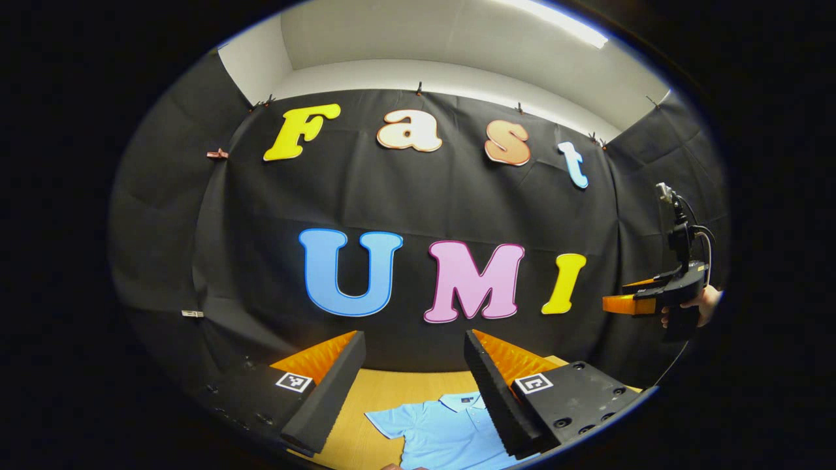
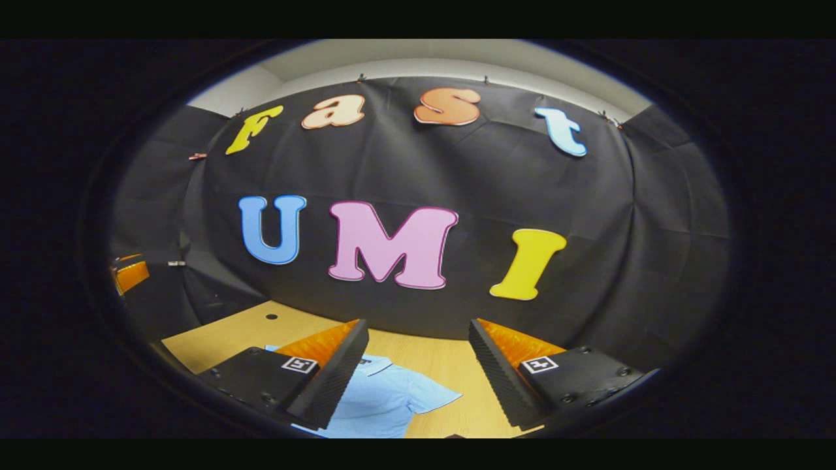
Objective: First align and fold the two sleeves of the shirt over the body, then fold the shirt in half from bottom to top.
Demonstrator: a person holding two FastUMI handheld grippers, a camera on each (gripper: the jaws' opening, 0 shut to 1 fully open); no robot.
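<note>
One light-blue polo shirt flat on desk, sleeves spread. Soft, light, limp; likely best pinched at sleeve hem. Left gripper, right gripper: jaws wide, empty.

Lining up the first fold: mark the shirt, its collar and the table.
shirt [image 1: 437, 434], left gripper view, chest panel.
collar [image 1: 465, 400], left gripper view, neck opening.
table [image 2: 228, 336], right gripper view, bare wood.

Wooden table is seen below, a small dark hole near its far edge. Black cloth wall is hung by clips; white ceiling light is seen above.
</note>
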